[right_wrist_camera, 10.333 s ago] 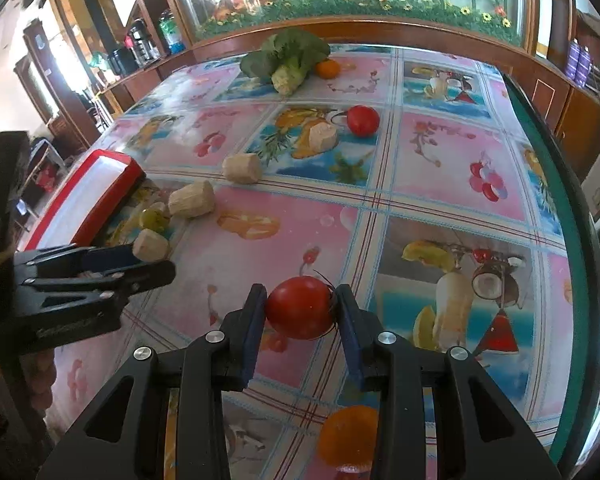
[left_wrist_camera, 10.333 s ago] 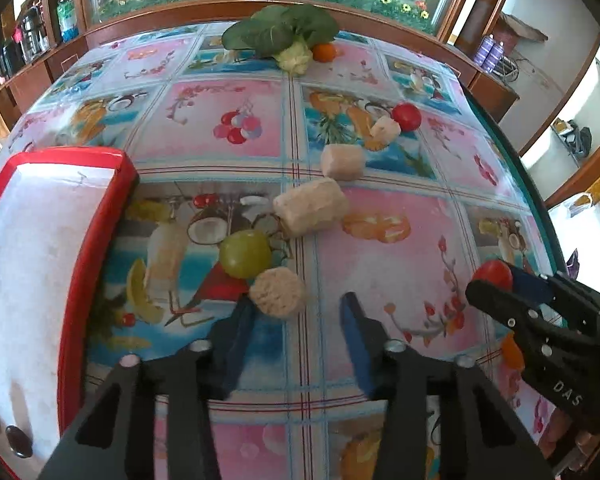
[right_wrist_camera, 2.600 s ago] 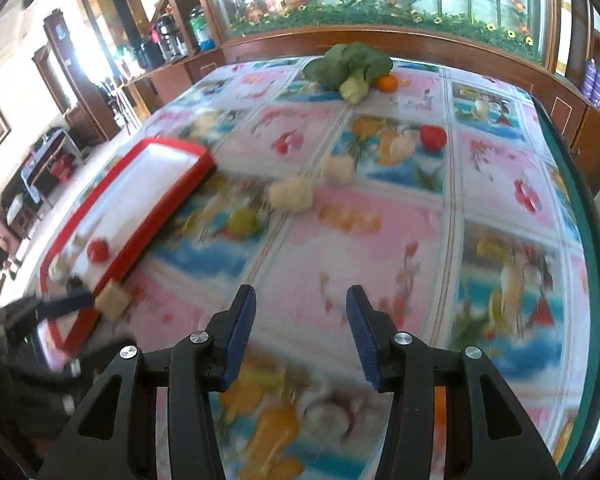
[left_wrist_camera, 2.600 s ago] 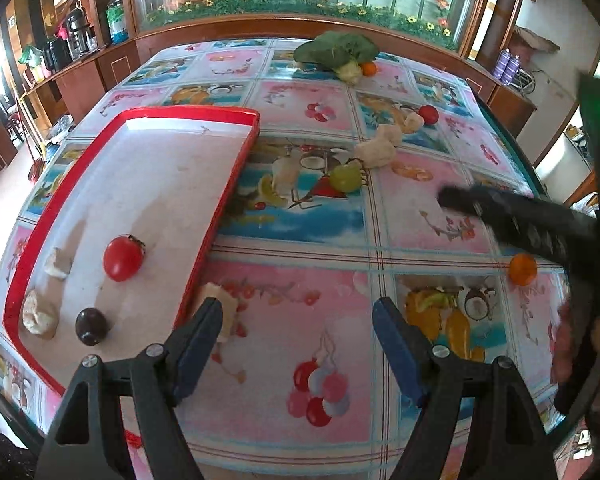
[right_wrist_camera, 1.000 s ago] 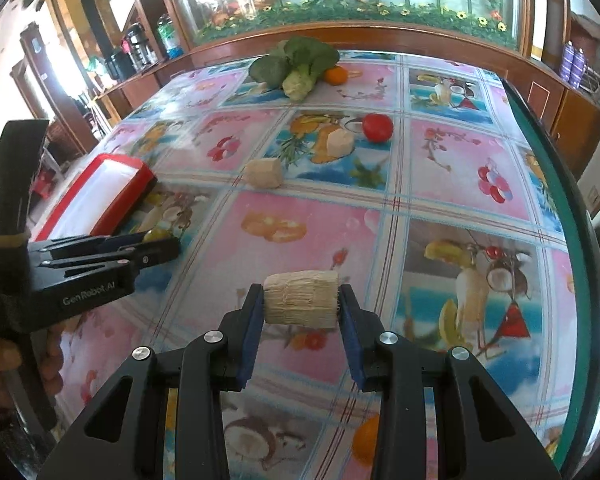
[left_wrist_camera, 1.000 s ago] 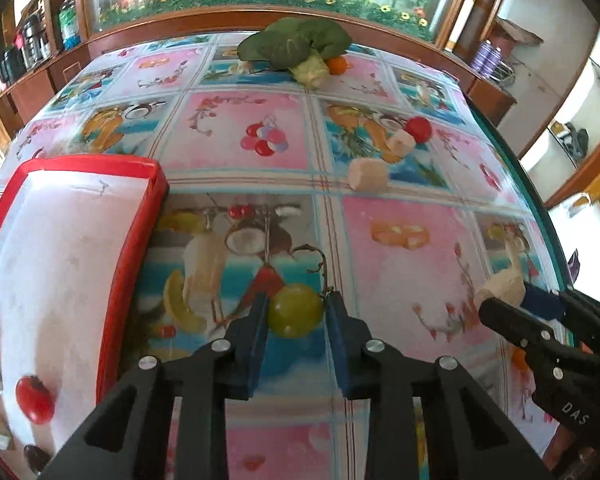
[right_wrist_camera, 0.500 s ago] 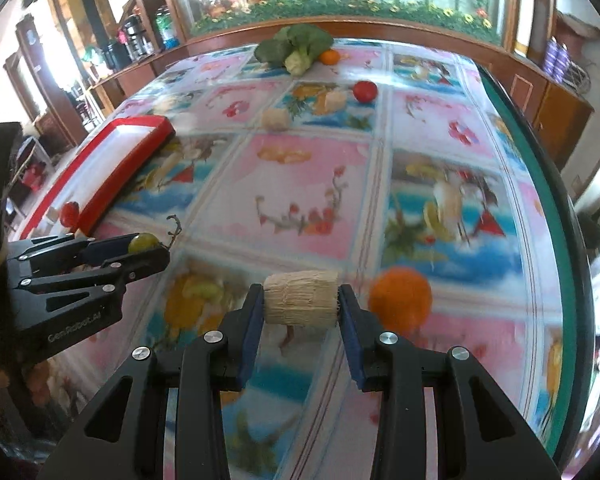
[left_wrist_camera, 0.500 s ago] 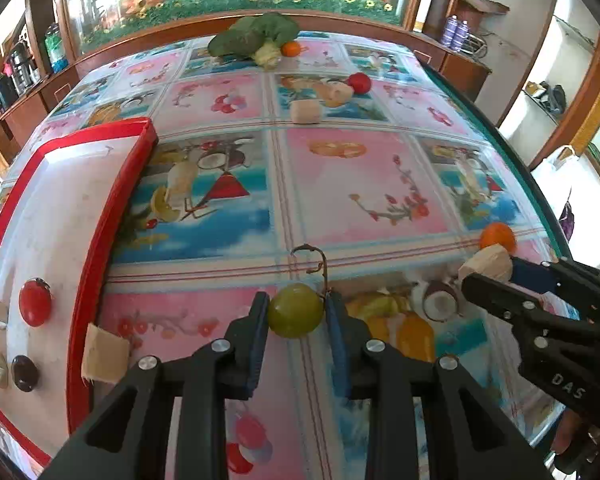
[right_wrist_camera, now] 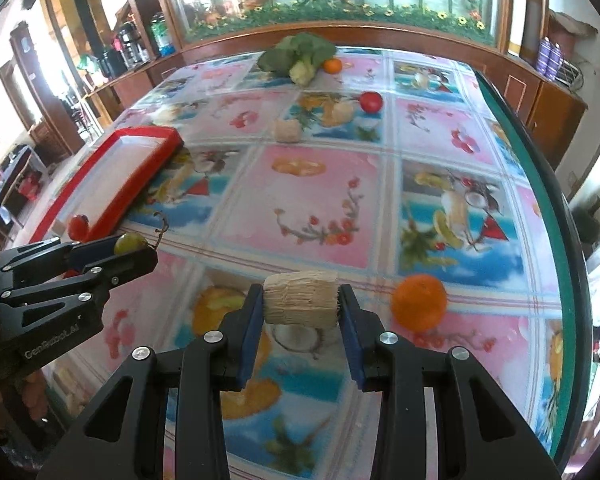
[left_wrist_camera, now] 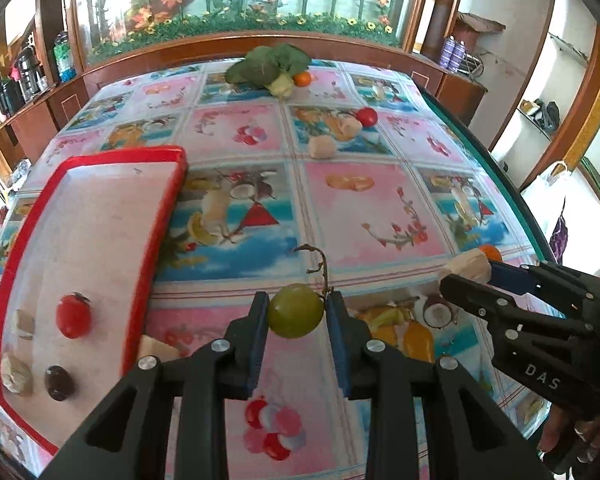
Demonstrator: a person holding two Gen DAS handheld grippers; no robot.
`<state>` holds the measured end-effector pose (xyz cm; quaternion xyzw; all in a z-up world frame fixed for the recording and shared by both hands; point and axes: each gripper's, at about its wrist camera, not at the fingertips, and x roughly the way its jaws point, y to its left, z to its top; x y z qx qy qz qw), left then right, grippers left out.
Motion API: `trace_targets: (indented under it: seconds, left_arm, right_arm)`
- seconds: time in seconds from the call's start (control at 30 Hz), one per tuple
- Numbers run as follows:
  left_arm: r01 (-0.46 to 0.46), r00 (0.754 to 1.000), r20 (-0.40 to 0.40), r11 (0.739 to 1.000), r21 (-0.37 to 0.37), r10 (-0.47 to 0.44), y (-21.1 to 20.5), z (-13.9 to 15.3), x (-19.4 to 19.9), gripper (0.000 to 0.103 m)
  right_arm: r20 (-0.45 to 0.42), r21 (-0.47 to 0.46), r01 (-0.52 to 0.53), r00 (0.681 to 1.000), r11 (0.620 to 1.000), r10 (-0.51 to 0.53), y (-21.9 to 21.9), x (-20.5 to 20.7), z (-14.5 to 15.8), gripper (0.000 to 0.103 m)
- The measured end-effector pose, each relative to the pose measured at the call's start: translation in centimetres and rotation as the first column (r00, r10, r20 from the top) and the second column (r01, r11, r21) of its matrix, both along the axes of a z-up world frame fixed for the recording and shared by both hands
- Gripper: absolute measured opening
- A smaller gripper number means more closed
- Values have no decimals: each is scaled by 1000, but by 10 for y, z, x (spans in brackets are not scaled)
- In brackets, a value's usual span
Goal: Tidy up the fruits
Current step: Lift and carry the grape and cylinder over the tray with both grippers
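My left gripper (left_wrist_camera: 296, 312) is shut on a green grape (left_wrist_camera: 295, 310) with a curled stem, held above the tablecloth just right of the red tray (left_wrist_camera: 152, 240). In the tray lie a red tomato (left_wrist_camera: 73, 315), a dark grape (left_wrist_camera: 59, 377) and pale chunks (left_wrist_camera: 17, 370). My right gripper (right_wrist_camera: 300, 306) is shut on a pale fibrous chunk (right_wrist_camera: 301, 304), lifted over the table near an orange (right_wrist_camera: 419, 302). Each gripper shows in the other's view: the right gripper (left_wrist_camera: 466, 270) at the right edge, the left gripper (right_wrist_camera: 134, 246) at the left.
A pale chunk (left_wrist_camera: 155, 347) lies against the tray's outer rim. Farther back sit two pale chunks (left_wrist_camera: 322, 146), a red tomato (left_wrist_camera: 367, 116), a leafy green vegetable (left_wrist_camera: 268, 66) and a small orange (left_wrist_camera: 302, 78). The table edge (right_wrist_camera: 540, 184) runs down the right.
Both grippers have drawn back toward the near end of the table, the grape and the fibrous chunk still held. The tray now lies close on the left of the left gripper.
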<state>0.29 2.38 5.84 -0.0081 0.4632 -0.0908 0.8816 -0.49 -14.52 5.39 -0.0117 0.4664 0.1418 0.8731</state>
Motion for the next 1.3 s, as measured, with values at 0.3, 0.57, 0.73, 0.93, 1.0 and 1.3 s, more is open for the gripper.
trace_targets:
  seconds: [0.3,0.57,0.73,0.93,1.0,1.3]
  left_arm:
    - [-15,1000,11,1000,1,15,20,5,6,32]
    - [-1,1000,15,1000,-8,1,21,7,3,32]
    - [1,1000,25,1000,-21,-1,24,13,5,32]
    - [-26,999,34,999,-42,28,42,20,11,32]
    - [-45,998,38,998,-47,47,51,22,13,32]
    - [-161,985,51,986,-40,163,107,27,22,32]
  right_arm:
    - [26,-15,-28,999,1000,28,25,15,2,36]
    - [15,0,-33,999,999,33,36,0,-5,36]
    - [21,-3,-38,999,999,38,45,-1,2,36]
    - [43,10,-64,997,998,64,63,8,15,36]
    - [55,14,-80,995,997,79,72,12,21,36]
    - [76,38,-186,980,982,183,134,37,35,36]
